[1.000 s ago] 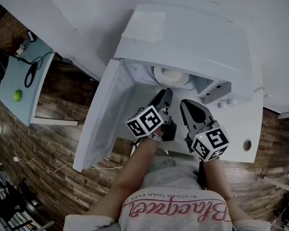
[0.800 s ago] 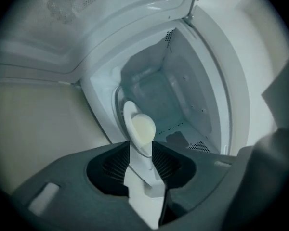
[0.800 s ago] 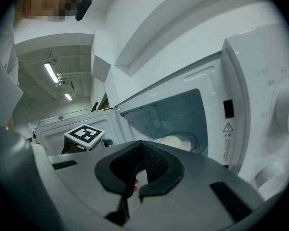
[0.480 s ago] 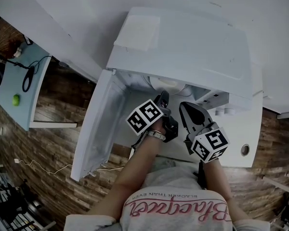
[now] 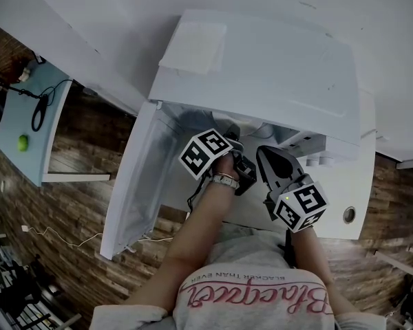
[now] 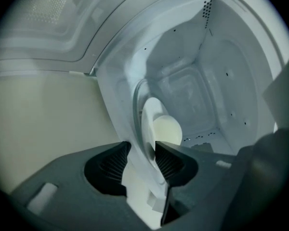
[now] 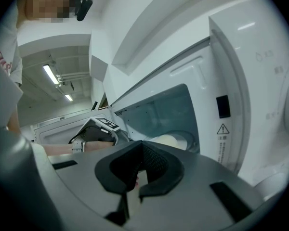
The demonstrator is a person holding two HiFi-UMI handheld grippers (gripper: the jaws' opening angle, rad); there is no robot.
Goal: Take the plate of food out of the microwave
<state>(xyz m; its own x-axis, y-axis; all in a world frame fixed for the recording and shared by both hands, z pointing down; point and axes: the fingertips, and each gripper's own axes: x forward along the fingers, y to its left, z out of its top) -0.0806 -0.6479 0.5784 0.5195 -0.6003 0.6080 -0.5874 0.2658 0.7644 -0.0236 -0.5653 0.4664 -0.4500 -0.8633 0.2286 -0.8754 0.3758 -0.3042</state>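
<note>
Progress so far is modest, as I read it. The microwave (image 5: 261,60) stands on the white worktop (image 5: 347,184) with its door (image 5: 134,191) swung wide open to the left, so access is done, but the plate (image 6: 148,121) is not yet out. It sits inside the cavity on the glass turntable (image 6: 134,100). I judge that the grasp, the lift and the carry out are all left to do.

My left gripper (image 6: 142,149) is reached into the cavity and rolled over, so the plate shows nearly edge-on in the left gripper view. Its fingers have just been opening and stand wide apart. The near rim of the plate appears to lie in the gap between them. I see neither pad pressing on it, so I count nothing as held. My right gripper (image 7: 135,184) hangs outside the opening, just beside the left one, fingers together and empty.

As for contents, the cavity holds the turntable and the plate, and I can make out nothing else inside. The plate carries one pale, rounded piece of food (image 6: 167,130), a bun perhaps, though I cannot tell for sure.
</note>
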